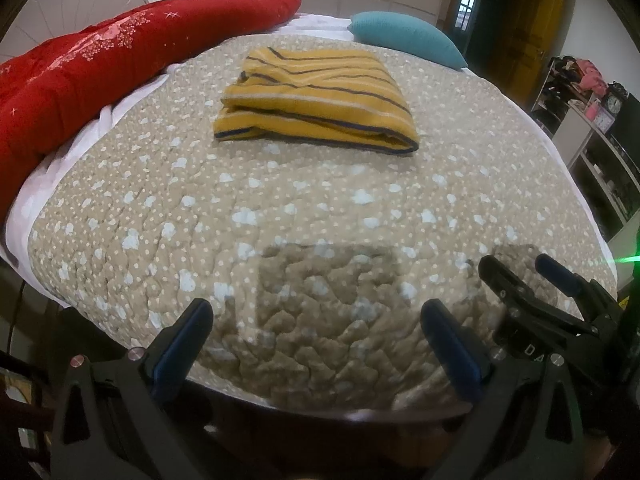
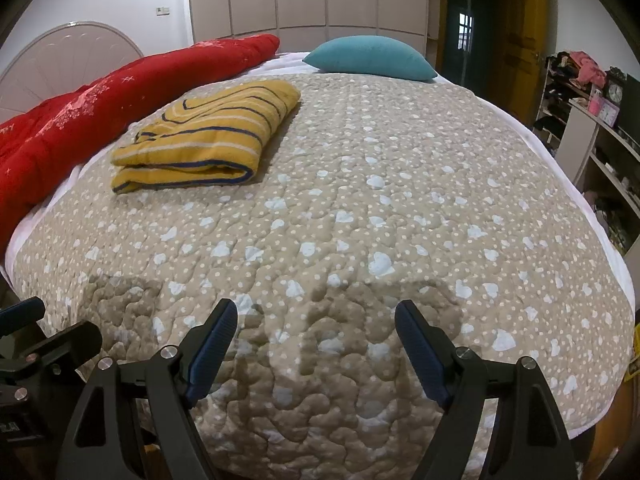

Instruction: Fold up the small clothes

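A yellow garment with dark and white stripes (image 1: 316, 100) lies folded into a thick rectangle on the beige dotted quilt (image 1: 304, 216), toward the far side of the bed. It also shows in the right wrist view (image 2: 208, 136), far left. My left gripper (image 1: 318, 312) is open and empty above the quilt's near edge, well short of the garment. My right gripper (image 2: 316, 314) is open and empty, also over the near part of the quilt (image 2: 380, 200). The right gripper shows in the left wrist view (image 1: 520, 270) at the lower right, beside the left one.
A red duvet (image 1: 100, 64) is bunched along the bed's left side. A teal pillow (image 1: 408, 38) lies at the far edge. Shelves with clutter (image 1: 592, 120) stand to the right of the bed. A doorway (image 2: 464, 32) is beyond.
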`<action>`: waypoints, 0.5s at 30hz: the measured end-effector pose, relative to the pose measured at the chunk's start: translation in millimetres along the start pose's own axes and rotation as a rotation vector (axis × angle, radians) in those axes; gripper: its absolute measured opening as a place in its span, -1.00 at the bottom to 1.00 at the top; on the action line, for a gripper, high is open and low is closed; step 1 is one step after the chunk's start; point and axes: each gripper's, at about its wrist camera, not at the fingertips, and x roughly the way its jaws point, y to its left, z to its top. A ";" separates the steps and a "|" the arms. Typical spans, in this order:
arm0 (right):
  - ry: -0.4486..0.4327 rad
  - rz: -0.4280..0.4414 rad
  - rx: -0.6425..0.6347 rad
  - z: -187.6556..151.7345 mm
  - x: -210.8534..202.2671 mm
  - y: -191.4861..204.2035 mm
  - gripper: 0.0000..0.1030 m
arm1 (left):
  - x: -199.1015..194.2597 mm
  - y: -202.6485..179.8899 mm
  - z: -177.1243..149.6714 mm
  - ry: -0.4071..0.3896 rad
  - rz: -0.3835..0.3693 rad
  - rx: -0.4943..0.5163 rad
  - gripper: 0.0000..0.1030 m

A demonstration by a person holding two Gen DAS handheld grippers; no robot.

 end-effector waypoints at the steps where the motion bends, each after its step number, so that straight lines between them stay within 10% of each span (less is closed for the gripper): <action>1: -0.001 -0.001 0.002 -0.2 0.0 0.3 0.65 | 0.4 0.2 -0.3 0.002 -0.002 -0.001 1.00; 15: 0.001 -0.008 0.002 -0.4 1.3 -0.8 0.66 | 8.3 2.2 -2.4 0.032 -0.017 -0.015 1.00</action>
